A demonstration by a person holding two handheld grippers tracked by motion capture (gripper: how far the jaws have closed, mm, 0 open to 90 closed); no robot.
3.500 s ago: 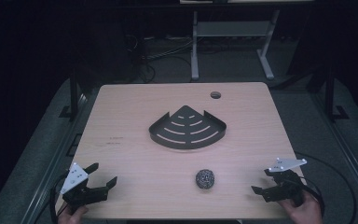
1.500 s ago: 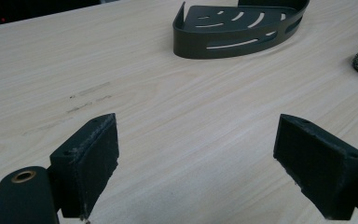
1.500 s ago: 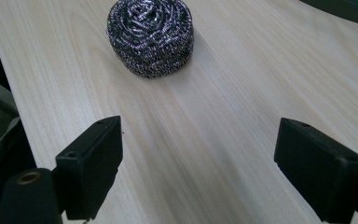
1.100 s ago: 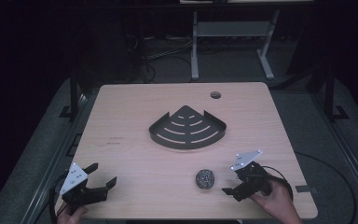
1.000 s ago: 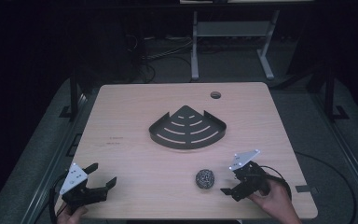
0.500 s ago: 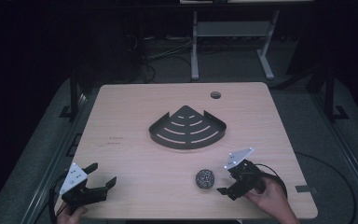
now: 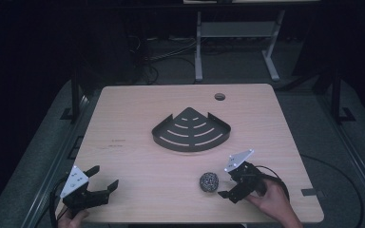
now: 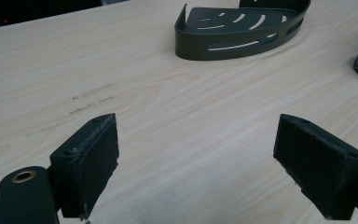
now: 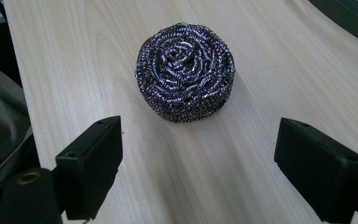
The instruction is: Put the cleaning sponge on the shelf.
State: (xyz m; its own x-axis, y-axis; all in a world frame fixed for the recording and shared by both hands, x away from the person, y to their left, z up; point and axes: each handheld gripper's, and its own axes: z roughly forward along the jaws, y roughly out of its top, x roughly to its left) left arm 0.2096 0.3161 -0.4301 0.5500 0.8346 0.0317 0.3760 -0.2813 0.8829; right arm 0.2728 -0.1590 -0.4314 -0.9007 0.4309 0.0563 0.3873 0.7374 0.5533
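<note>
The steel wool scourer (image 9: 185, 72) sits untouched on the table's (image 7: 138, 123) near edge, right gripper (image 9: 198, 163) spread wide just short of it; left gripper (image 8: 196, 161) idles, jaws apart. The grab remains, and perhaps moving it into the black corner caddy (image 7: 191, 132)

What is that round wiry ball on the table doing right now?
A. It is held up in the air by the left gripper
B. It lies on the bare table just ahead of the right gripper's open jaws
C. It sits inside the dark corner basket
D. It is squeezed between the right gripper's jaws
B: the right gripper view shows the wire scrubber lying on the table ahead of the right gripper, whose jaws stand wide apart without touching it.
</note>
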